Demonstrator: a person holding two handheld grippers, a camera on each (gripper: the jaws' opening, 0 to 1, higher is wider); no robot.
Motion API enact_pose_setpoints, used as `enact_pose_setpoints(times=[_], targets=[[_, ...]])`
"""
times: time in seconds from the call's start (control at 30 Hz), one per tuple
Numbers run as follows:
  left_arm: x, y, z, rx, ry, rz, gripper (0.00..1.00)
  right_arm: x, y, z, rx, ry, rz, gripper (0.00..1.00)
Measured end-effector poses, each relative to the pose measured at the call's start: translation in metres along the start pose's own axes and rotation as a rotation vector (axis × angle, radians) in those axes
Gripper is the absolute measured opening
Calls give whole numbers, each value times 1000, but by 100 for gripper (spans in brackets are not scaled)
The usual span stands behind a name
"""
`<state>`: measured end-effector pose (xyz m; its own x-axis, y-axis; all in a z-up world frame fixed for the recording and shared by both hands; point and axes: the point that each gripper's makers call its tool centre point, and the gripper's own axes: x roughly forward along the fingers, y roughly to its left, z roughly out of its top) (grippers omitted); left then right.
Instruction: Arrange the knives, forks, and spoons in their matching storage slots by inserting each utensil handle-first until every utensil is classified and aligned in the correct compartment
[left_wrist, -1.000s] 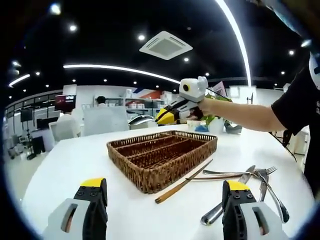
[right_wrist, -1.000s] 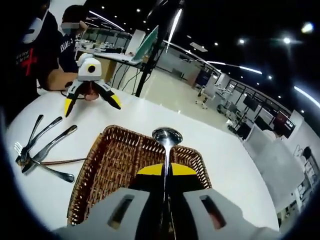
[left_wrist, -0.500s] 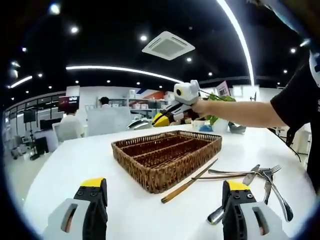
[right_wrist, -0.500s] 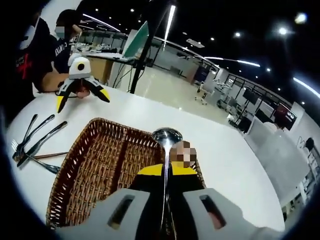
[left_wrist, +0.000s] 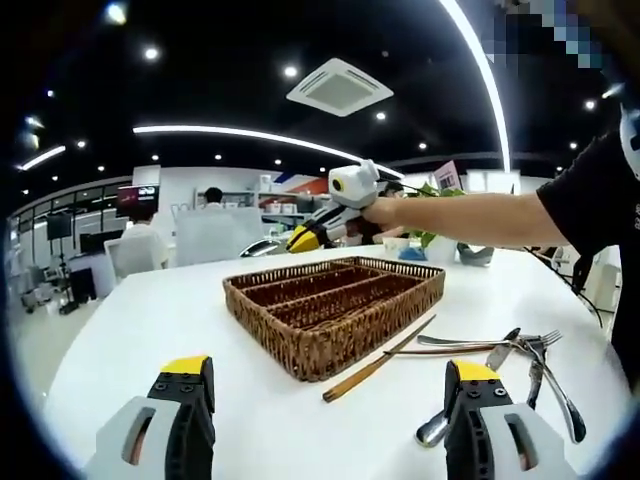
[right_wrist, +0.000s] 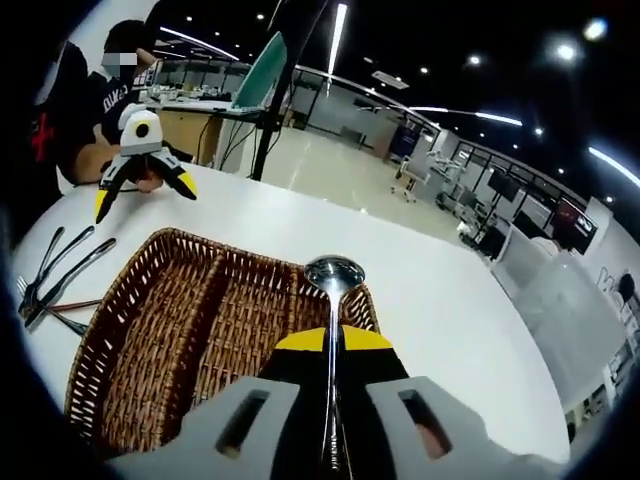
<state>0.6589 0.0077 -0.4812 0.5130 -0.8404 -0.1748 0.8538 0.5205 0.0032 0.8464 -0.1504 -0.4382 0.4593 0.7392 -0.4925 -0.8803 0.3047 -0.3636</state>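
Clamping a spoon (right_wrist: 333, 330), the right gripper (right_wrist: 333, 352) has its yellow-tipped jaws together on the handle, bowl pointing forward above the far end of the basket (right_wrist: 150, 340). Basket is wicker, split into long slots, sitting on a white table (right_wrist: 440, 300). Left of it in the right gripper view lies loose cutlery (right_wrist: 55, 275); beyond that the left gripper (right_wrist: 138, 185) hangs with jaws spread, held by a person's hand.

Left gripper view: own jaws stand wide apart, nothing between, low over the table (left_wrist: 130, 320). Past them a chopstick (left_wrist: 378, 361) lies just beside the basket (left_wrist: 335, 310), cutlery (left_wrist: 510, 365) to the right. Farther, the right gripper (left_wrist: 318, 230) hovers over the basket's far edge.
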Motion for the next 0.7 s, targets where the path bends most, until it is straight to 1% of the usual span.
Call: enact_pose_setpoints(times=[0.2,0.33,0.5,0.6,0.67,0.7], targets=[[-1,3,3,-7,-12,9,100,5,5,-5,2,12,12,0],[-1,3,2,-7,-6,6,100,5,4,-7,7,16,7,0],[-2,3,4,-6,-11,6,100,3,2,-8,14,14,9,0],[-1,4,2,-6,-7,9,100,3,1,-11,24,18,13,0],[-1,7,2,-24,-7,24,100,4,4,-14,34,21,21,0],[-1,7,2,-26,-7,20,100,5,6,-16,38,26,26,0]])
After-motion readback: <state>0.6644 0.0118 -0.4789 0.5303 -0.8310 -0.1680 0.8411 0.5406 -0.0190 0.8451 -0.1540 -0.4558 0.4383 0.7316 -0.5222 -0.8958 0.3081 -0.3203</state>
